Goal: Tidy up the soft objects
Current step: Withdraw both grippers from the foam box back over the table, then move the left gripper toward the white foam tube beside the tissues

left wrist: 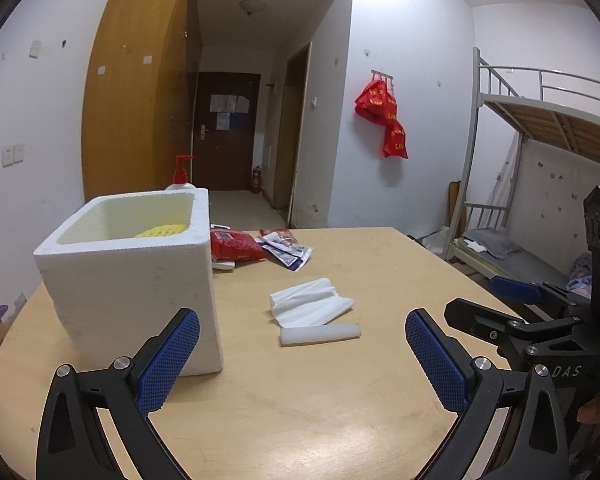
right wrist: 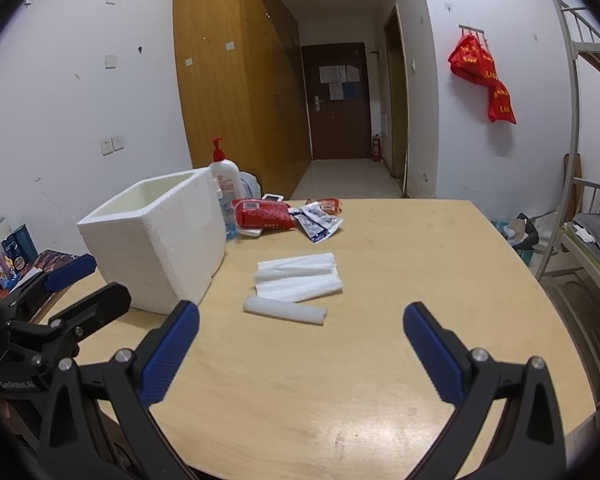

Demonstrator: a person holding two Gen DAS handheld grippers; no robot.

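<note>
A white foam box [left wrist: 132, 276] [right wrist: 156, 240] stands on the left of the wooden table [left wrist: 300, 400], with a yellow net-like soft piece [left wrist: 162, 231] lying inside it. To its right lie a folded white foam sheet [left wrist: 310, 306] [right wrist: 298, 278] and a white foam roll [left wrist: 320, 334] [right wrist: 285, 309] in front of it. My left gripper [left wrist: 302, 356] is open and empty, near the box's front corner. My right gripper [right wrist: 300, 350] is open and empty, just short of the roll. Each gripper shows at the other view's edge.
A red packet [right wrist: 262, 214], small blue-white sachets [right wrist: 318, 222] and a red-pump bottle [right wrist: 226, 178] sit at the table's far side. A bunk bed [left wrist: 540, 200] stands to the right. Boxes and clutter [right wrist: 16, 256] lie left of the table. A corridor leads to a dark door.
</note>
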